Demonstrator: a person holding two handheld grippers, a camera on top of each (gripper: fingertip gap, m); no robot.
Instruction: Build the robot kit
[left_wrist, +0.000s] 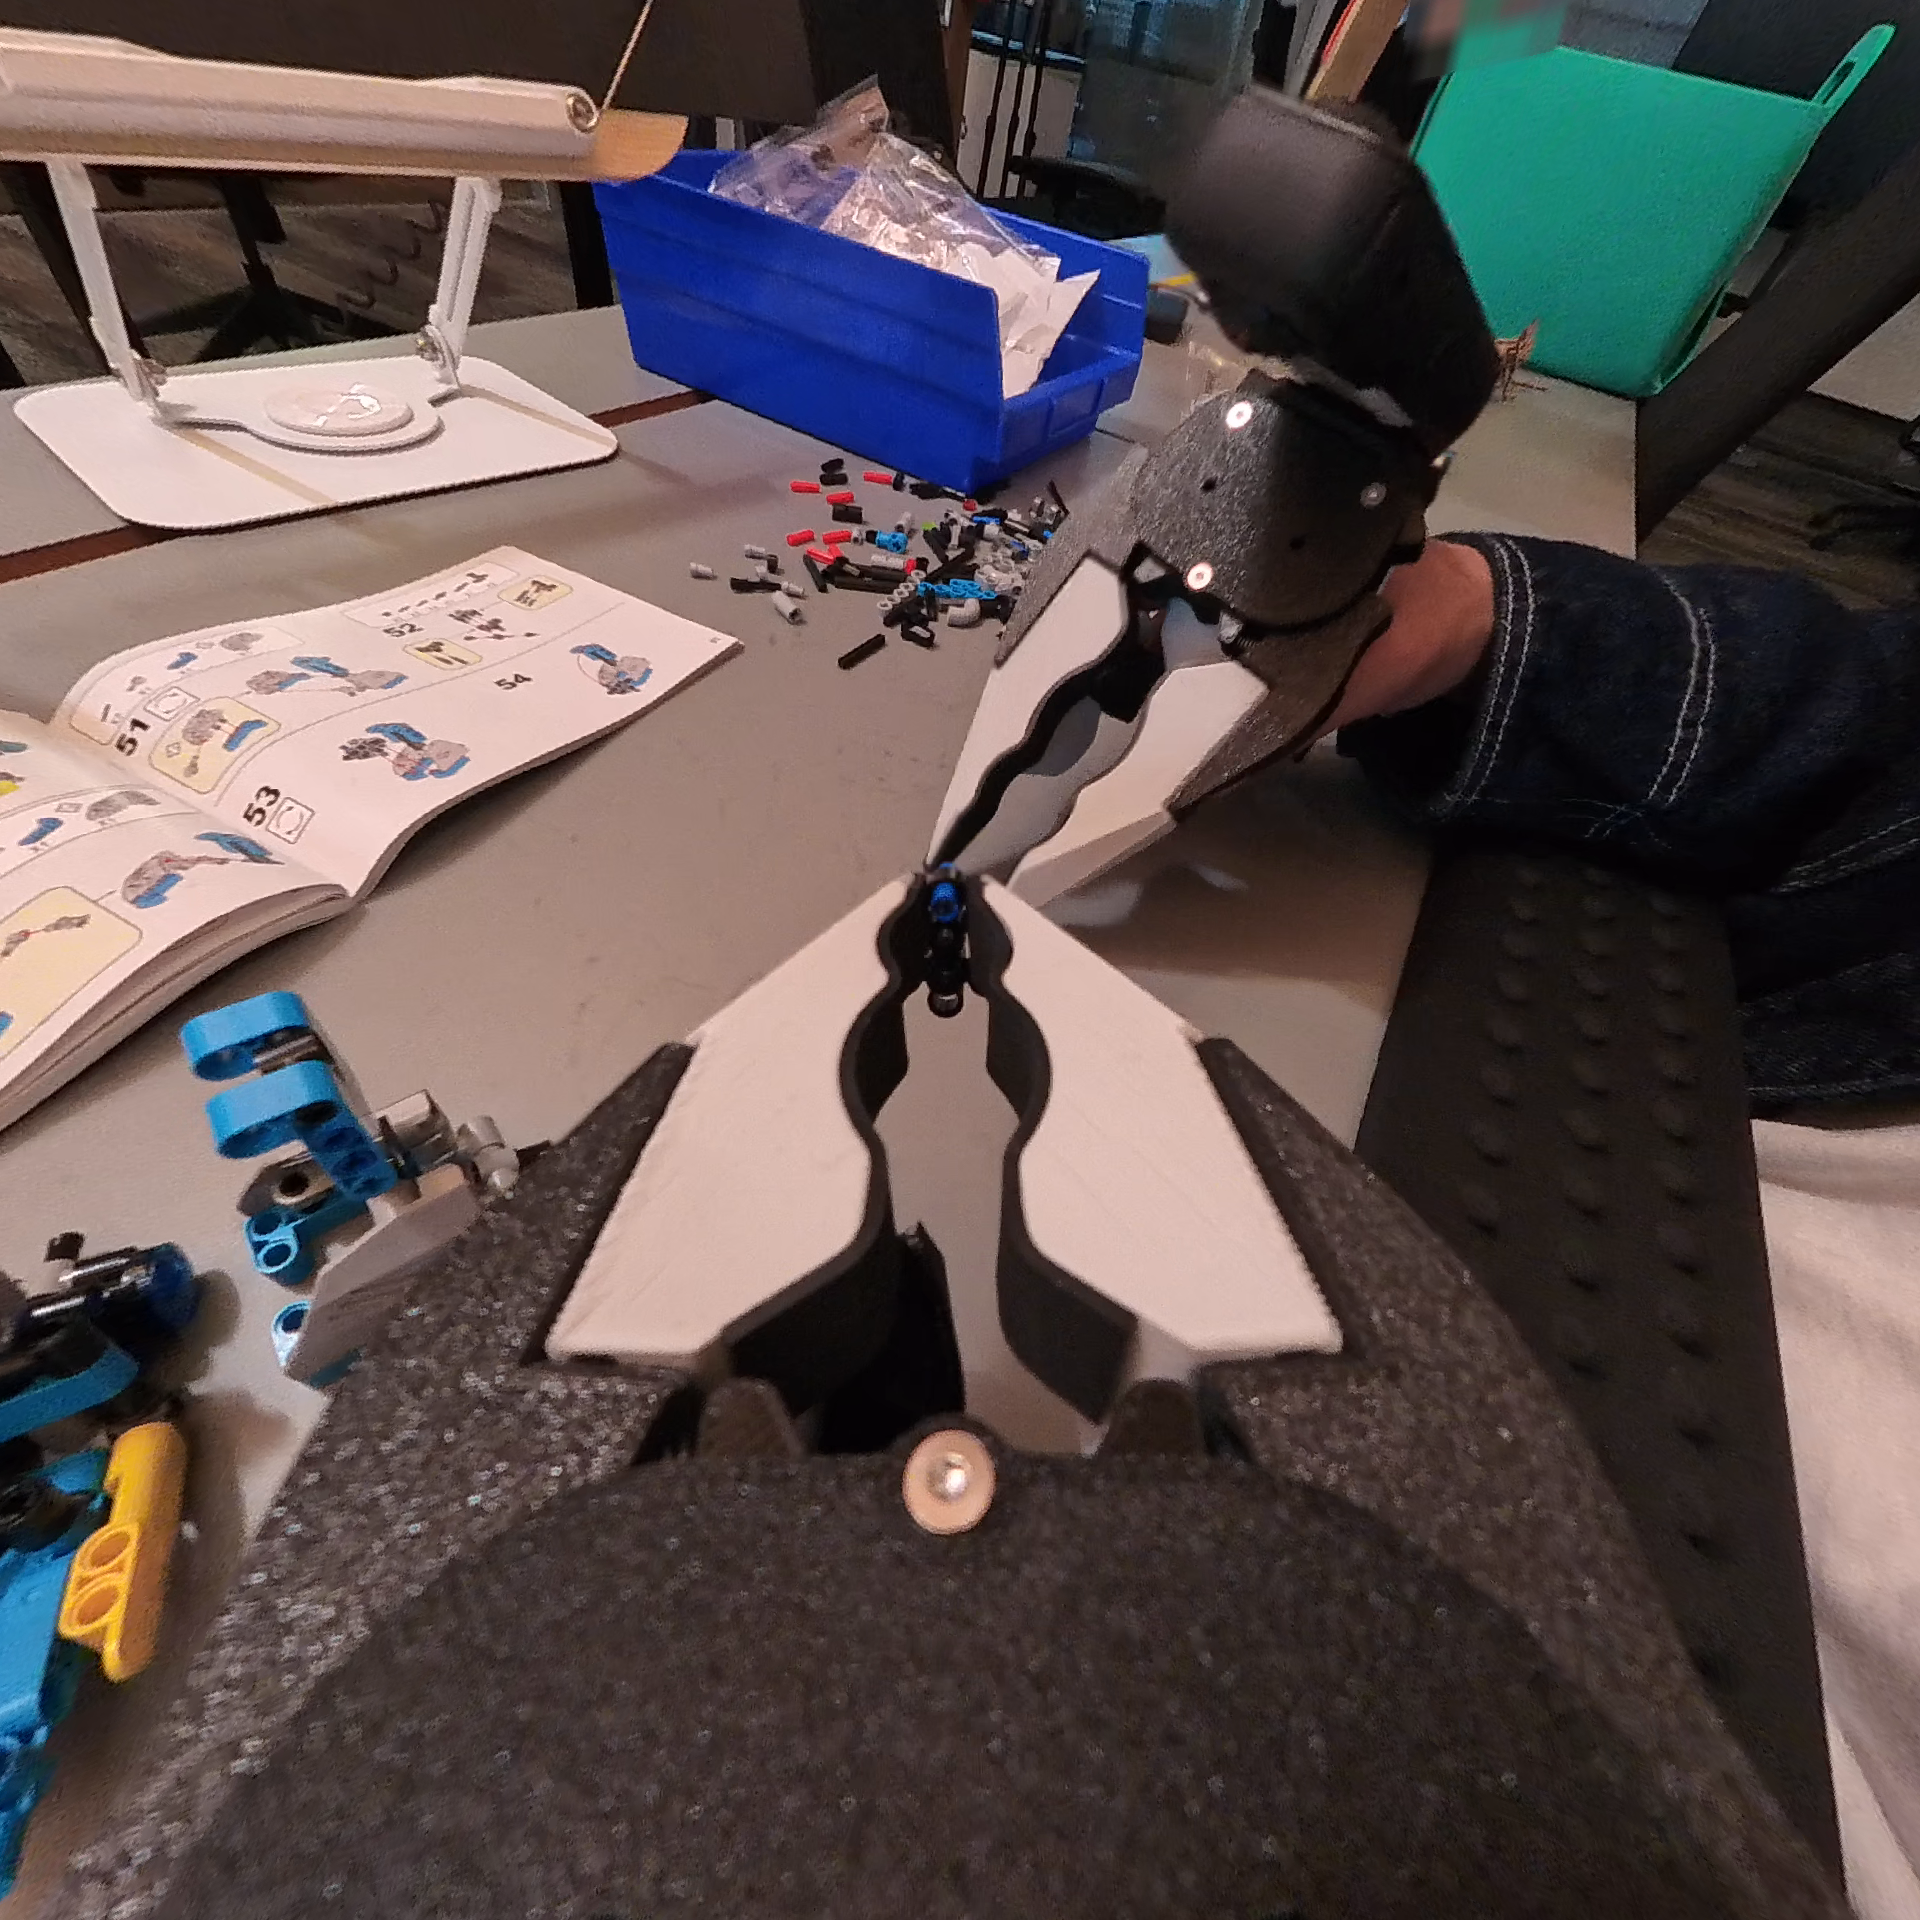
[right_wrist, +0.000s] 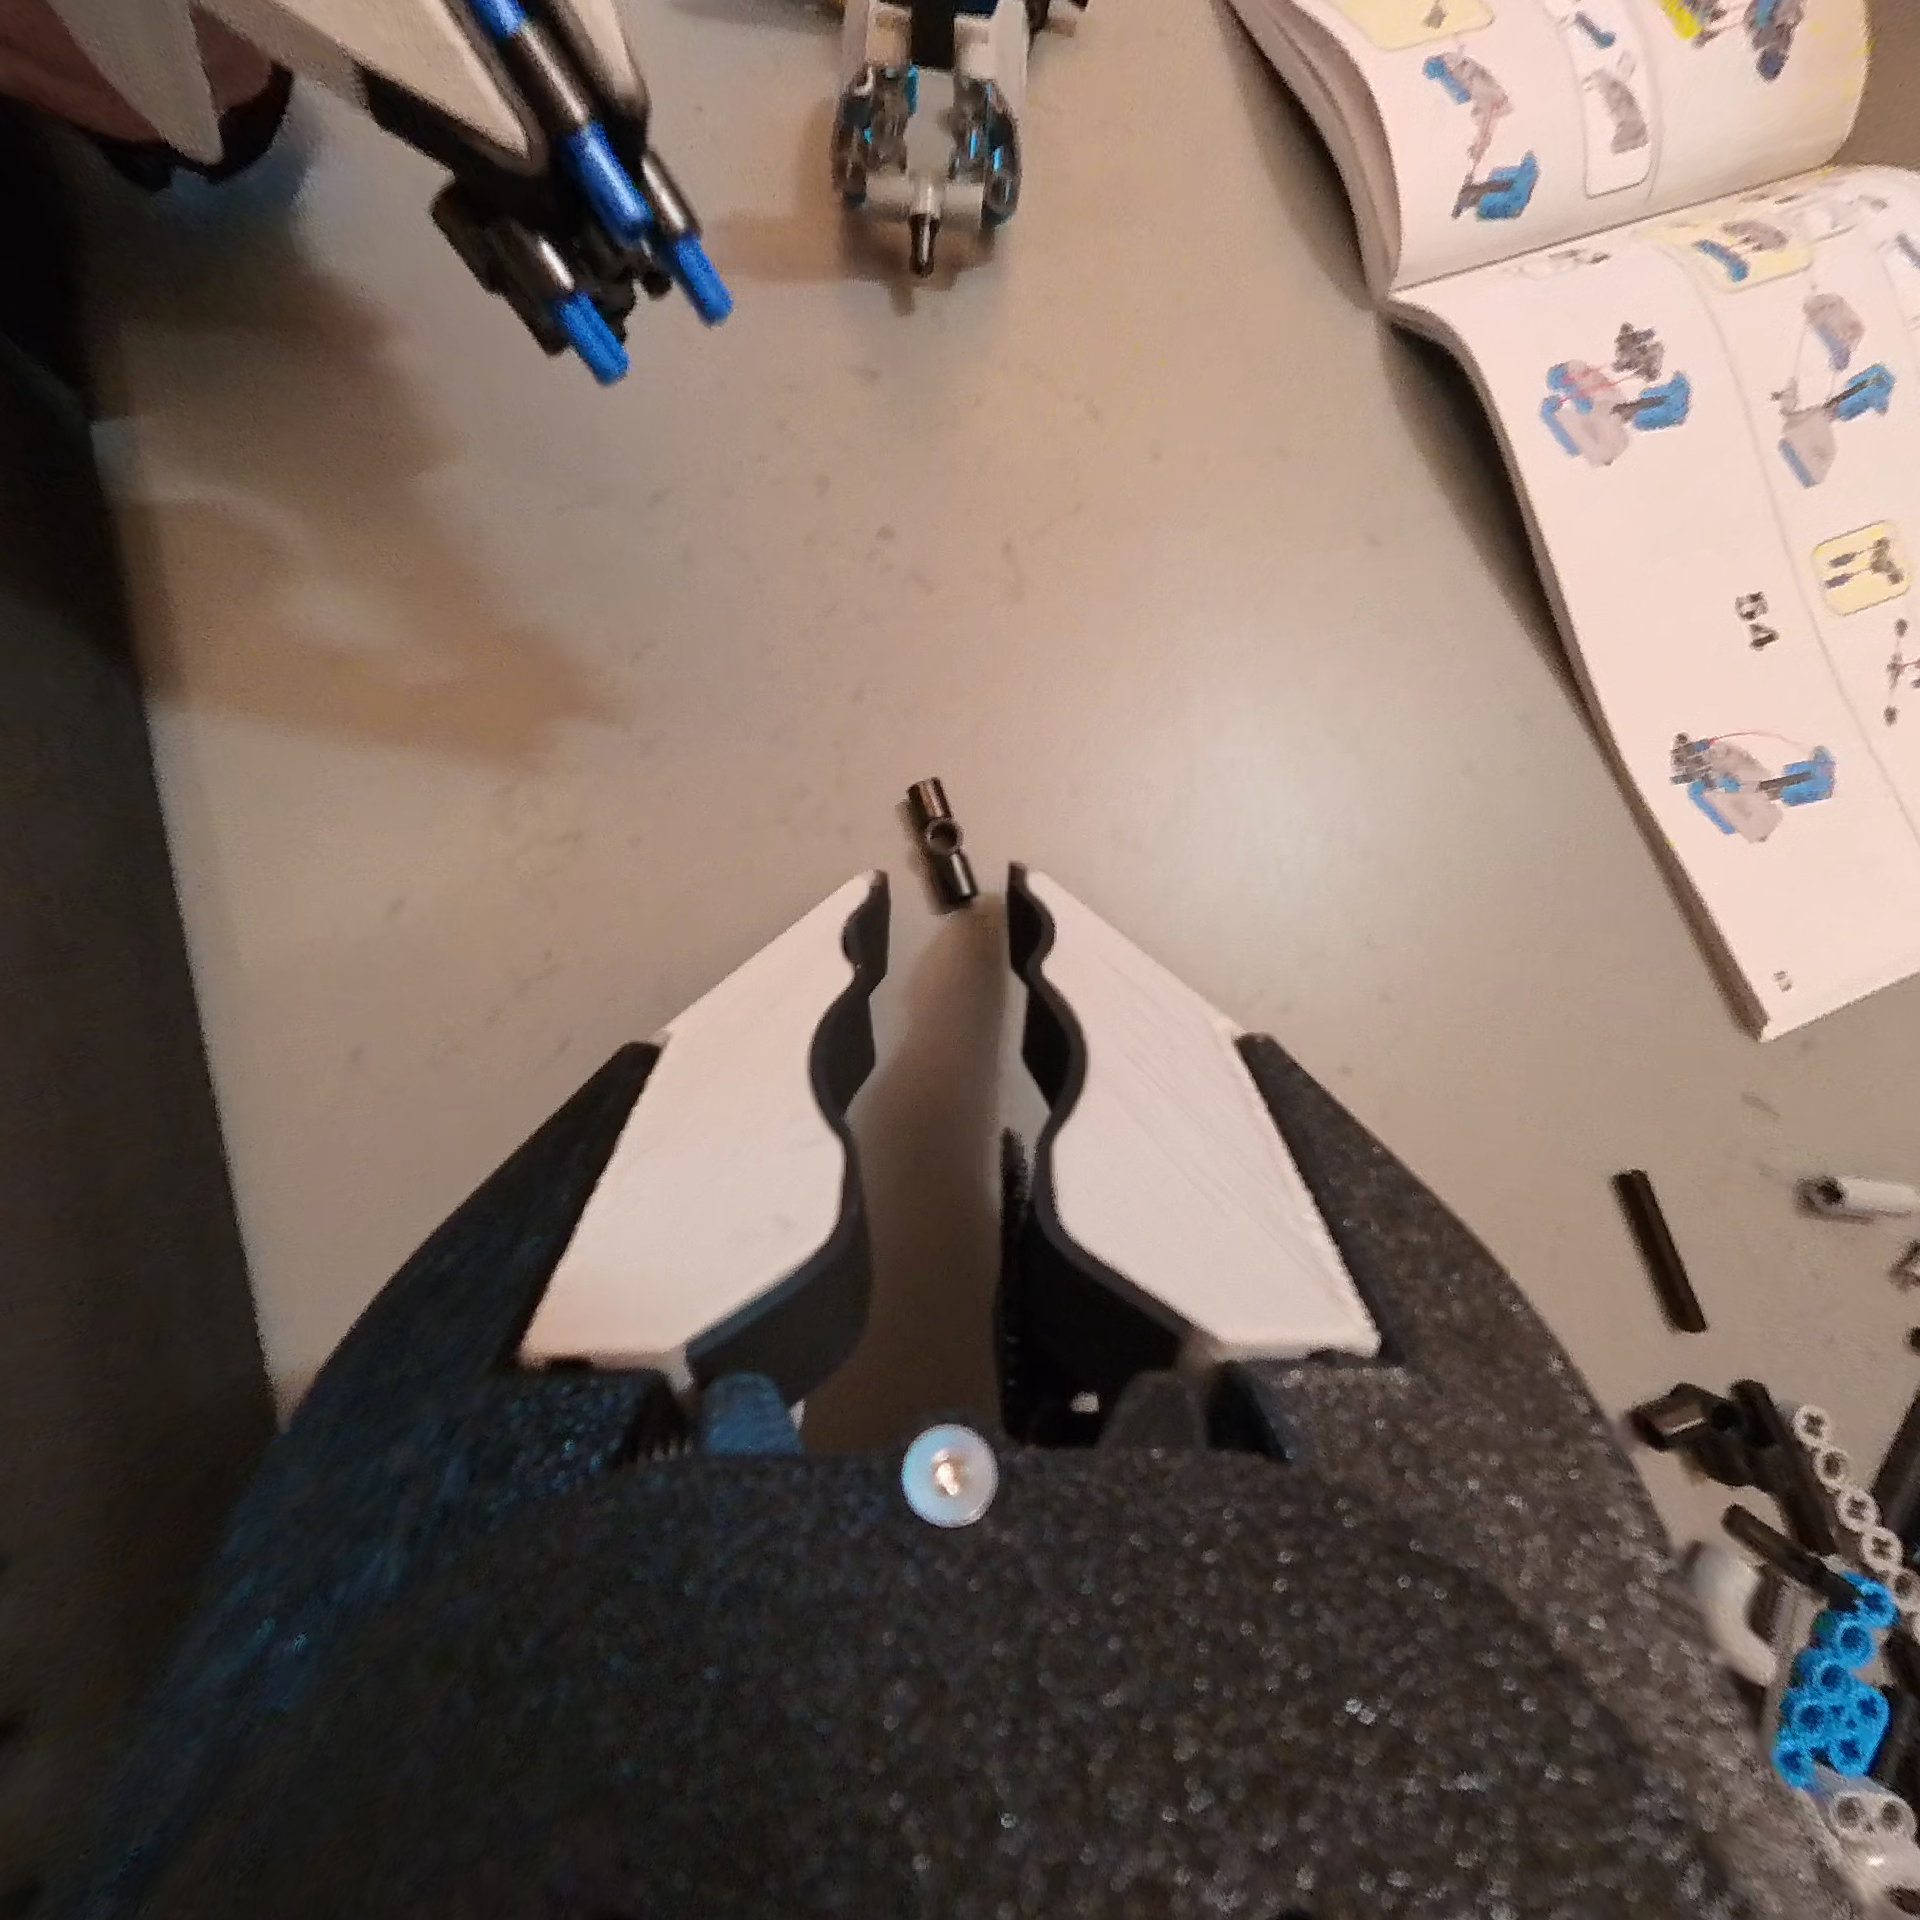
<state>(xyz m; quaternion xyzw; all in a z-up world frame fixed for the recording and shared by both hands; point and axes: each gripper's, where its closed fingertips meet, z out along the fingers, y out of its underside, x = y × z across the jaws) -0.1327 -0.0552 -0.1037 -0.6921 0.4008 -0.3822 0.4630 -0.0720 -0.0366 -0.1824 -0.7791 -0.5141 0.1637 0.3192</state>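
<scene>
In the left wrist view my left gripper (left_wrist: 948, 894) is shut on a small black assembly with blue pins (left_wrist: 943, 935), held above the grey table (left_wrist: 665, 894). The right wrist view shows that assembly (right_wrist: 592, 239) sticking out of the left gripper (right_wrist: 540, 135) at top left. My right gripper (right_wrist: 948, 878) is open and points down at the table. A small black connector (right_wrist: 940, 844) lies on the table just ahead of its fingertips, partly between them. The right gripper (left_wrist: 982, 862) also shows in the left wrist view, its tips close to the left gripper's tips.
An open instruction booklet (left_wrist: 343, 727) lies to the left. A blue and grey part-built model (left_wrist: 332, 1153) sits near it. Behind are a pile of small parts (left_wrist: 914, 561), a blue bin (left_wrist: 852, 312) with plastic bags and a white stand (left_wrist: 312, 426). A black dimpled mat (left_wrist: 1558, 1143) lines the right edge. My hands' fingertips stand some 10 cm from each other.
</scene>
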